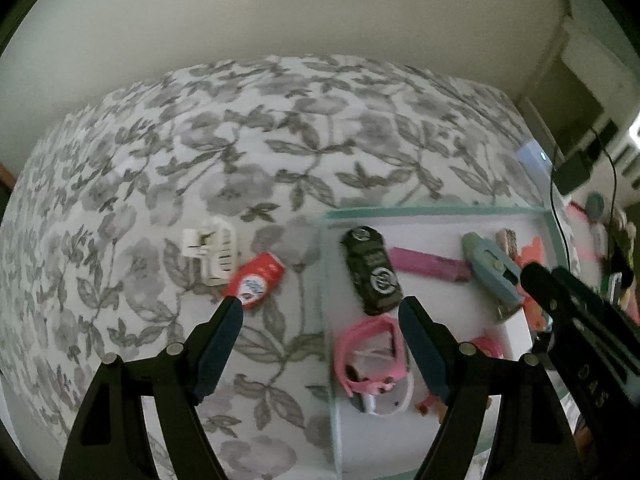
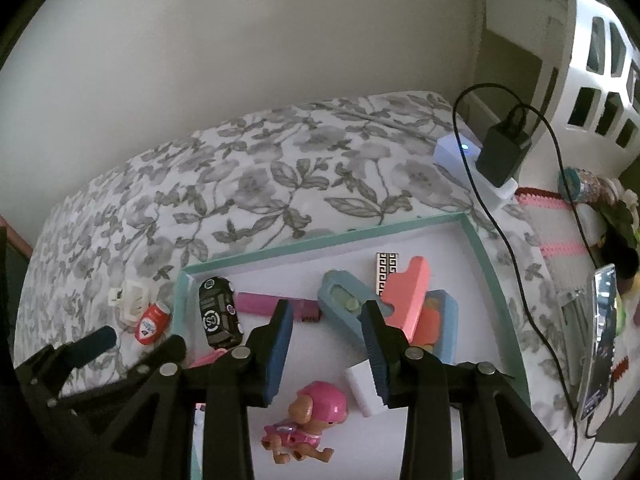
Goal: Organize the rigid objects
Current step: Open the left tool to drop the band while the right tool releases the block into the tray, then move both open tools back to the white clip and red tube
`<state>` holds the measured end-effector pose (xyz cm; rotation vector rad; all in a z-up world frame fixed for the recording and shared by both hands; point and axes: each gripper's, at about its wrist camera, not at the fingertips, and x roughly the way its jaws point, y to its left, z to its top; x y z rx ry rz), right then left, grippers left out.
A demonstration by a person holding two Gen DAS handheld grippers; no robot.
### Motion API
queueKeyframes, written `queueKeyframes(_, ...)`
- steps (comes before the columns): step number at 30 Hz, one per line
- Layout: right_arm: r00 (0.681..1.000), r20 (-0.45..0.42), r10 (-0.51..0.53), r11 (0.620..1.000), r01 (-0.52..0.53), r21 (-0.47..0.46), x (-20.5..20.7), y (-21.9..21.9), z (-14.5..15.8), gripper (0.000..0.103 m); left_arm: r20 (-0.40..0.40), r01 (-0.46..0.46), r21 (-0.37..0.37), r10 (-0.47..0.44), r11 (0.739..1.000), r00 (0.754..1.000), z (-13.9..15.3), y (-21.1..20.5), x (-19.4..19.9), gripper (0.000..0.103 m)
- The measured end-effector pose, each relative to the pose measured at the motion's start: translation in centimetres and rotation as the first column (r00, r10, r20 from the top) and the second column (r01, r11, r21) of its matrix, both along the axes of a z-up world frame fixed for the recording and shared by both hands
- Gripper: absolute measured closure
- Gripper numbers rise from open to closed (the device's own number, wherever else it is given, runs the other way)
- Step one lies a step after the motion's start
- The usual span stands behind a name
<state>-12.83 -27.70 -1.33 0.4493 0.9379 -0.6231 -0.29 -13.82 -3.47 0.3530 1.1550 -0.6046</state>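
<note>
A white tray with a teal rim (image 1: 440, 212) (image 2: 320, 236) lies on a floral bedspread. In it are a black toy car (image 1: 372, 270) (image 2: 220, 312), a pink bar (image 1: 428, 264) (image 2: 272, 304), a blue case (image 1: 492, 268) (image 2: 348, 304), a coral piece (image 2: 408, 296), a pink strap (image 1: 372, 356), a white block (image 2: 364, 388) and a pink puppy figure (image 2: 308, 420). A red mini can (image 1: 258, 280) (image 2: 152, 324) and a white plug (image 1: 212, 250) (image 2: 130, 300) lie on the bedspread left of the tray. My left gripper (image 1: 320, 308) hangs open over the tray's left rim, holding nothing. My right gripper (image 2: 327, 312) stands open above the puppy figure, its pads touching nothing.
A white hub (image 2: 456, 150) with a black adapter (image 2: 502, 152) and a cable sits at the bed's far right corner. A phone (image 2: 600, 340) leans at the right, beside a pink-and-white mat (image 2: 560, 236). A wall backs the bed.
</note>
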Motion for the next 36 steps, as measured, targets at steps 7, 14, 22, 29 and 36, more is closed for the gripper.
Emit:
queueKeyframes(7,0.996,0.007,0.084,0.996,-0.084,0.006,1.7,1.9,-0.7,0.038,-0.056,-0.205,-0.069,0.201,0.976,0.978,-0.6,5.3,5.3,0.004)
queueKeyframes(14,0.981,-0.051,0.186,0.983,-0.186,0.002,4.4,5.0,-2.3,0.034,-0.052,-0.351,-0.086,0.348,0.932,0.936,-1.1,10.4,8.9,0.003)
queueKeyframes(22,0.965,-0.046,0.259,0.965,-0.256,0.062,7.0,8.0,-3.8,0.033,-0.06,-0.378,-0.088,0.374,0.921,0.925,-1.7,12.7,10.9,0.003)
queueKeyframes(29,0.946,-0.078,0.315,0.949,-0.313,0.035,9.3,9.8,-4.5,0.033,-0.077,-0.323,-0.117,0.315,0.939,0.946,-1.7,11.1,11.2,0.003)
queueKeyframes(36,0.955,-0.068,0.288,0.958,-0.287,0.025,10.9,8.6,-4.3,0.033,-0.073,-0.253,-0.118,0.246,0.96,0.966,-2.2,7.9,11.1,0.003)
